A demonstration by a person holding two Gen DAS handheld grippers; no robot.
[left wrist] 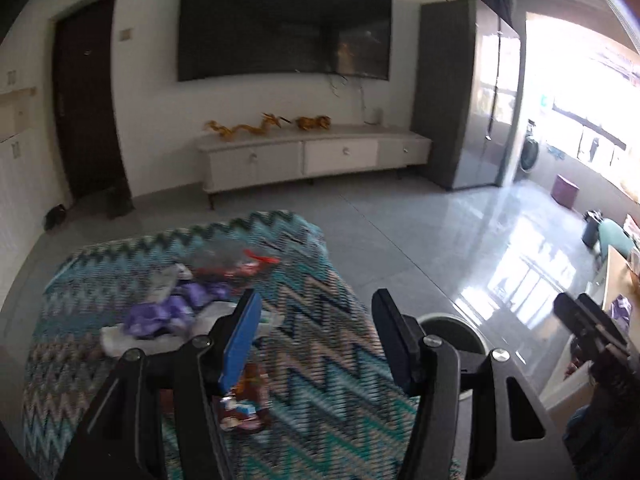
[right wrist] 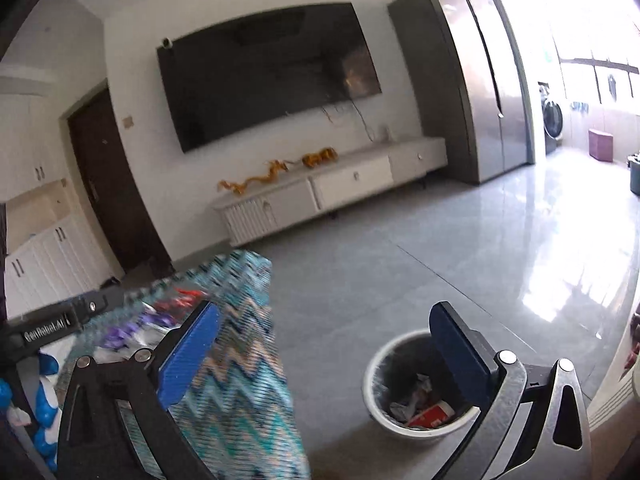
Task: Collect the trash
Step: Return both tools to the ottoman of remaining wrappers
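A table with a zigzag teal cloth (left wrist: 328,360) holds a heap of trash: purple wrappers (left wrist: 168,312), white paper (left wrist: 120,338), red wrappers (left wrist: 248,264) and a brown packet (left wrist: 248,408). My left gripper (left wrist: 320,340) is open and empty above the cloth, right of the heap. My right gripper (right wrist: 328,360) is open and empty, between the table edge (right wrist: 256,360) and the round bin (right wrist: 380,400) on the floor. The bin holds crumpled paper and a red carton (right wrist: 432,414). The bin's rim also shows in the left wrist view (left wrist: 452,322). The heap shows blurred in the right wrist view (right wrist: 136,328).
A white TV cabinet (left wrist: 312,156) stands under a wall TV (left wrist: 284,20), with a grey fridge (left wrist: 476,96) to its right. Glossy grey floor tiles (right wrist: 480,264) lie beyond the bin. A wooden table edge (left wrist: 616,280) is at the far right. The other gripper (left wrist: 592,328) shows at the right.
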